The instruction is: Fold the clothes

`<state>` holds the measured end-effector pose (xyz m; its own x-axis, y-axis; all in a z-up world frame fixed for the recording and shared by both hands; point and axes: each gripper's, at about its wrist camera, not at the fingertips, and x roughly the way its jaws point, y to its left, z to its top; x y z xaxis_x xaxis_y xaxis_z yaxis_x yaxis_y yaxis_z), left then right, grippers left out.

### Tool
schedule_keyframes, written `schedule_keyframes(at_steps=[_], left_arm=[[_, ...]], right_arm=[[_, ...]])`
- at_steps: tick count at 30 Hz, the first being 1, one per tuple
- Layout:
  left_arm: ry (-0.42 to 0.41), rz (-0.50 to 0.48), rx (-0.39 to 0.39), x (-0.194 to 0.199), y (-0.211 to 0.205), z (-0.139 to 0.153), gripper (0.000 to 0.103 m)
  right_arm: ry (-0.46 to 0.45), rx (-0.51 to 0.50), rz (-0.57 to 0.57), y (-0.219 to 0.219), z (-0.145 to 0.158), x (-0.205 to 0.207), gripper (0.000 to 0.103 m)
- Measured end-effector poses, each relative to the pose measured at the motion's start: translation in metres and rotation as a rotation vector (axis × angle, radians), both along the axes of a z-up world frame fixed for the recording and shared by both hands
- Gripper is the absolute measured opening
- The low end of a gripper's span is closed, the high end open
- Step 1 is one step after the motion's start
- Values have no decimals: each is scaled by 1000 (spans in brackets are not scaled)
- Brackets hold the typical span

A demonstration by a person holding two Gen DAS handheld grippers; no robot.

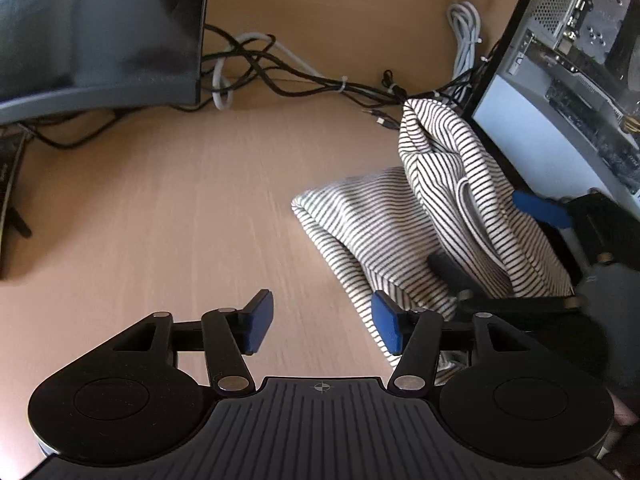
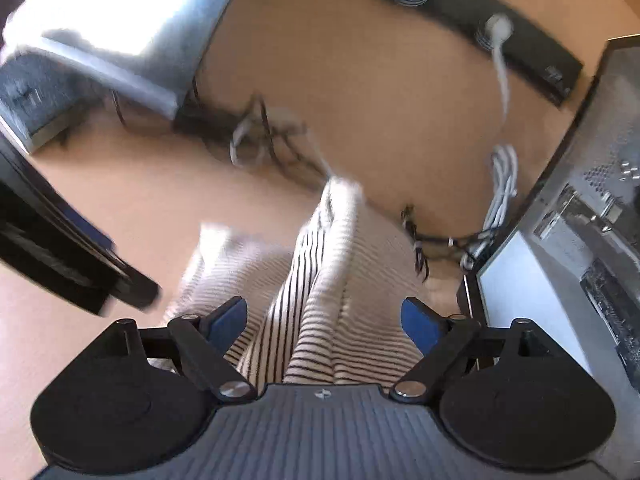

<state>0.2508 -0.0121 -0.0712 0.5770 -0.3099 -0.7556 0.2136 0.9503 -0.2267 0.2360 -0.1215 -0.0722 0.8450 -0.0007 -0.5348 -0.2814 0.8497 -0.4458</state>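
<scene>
Striped garment [image 1: 432, 216] (no legible label), both tools apart

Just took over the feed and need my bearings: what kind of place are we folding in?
Most likely an office or computer desk, not a laundry area: a wooden desk, tangled cables and an open computer case surround the striped garment.

A pale wood-grain counter [image 1: 168, 208] meets a tan back panel [image 1: 340, 20]. Tangled cables [image 1: 280, 76] lie along that panel, sunlight falling across the counter.
</scene>
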Motion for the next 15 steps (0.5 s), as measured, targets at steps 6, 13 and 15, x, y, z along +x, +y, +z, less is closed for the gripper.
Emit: schedule_keyframes(at_steps=[6, 13, 15], left_arm=[[50, -28, -153, 8, 3, -1, 59], [192, -161, -435, 25, -14, -25, 47], [207, -195, -445, 27, -20, -29, 47]], right_arm=[[-10, -78, -29, -11, -11, 0, 88], [57, 110, -89, -55, 21, 5, 29], [90, 267, -102, -74, 48, 9, 26]])
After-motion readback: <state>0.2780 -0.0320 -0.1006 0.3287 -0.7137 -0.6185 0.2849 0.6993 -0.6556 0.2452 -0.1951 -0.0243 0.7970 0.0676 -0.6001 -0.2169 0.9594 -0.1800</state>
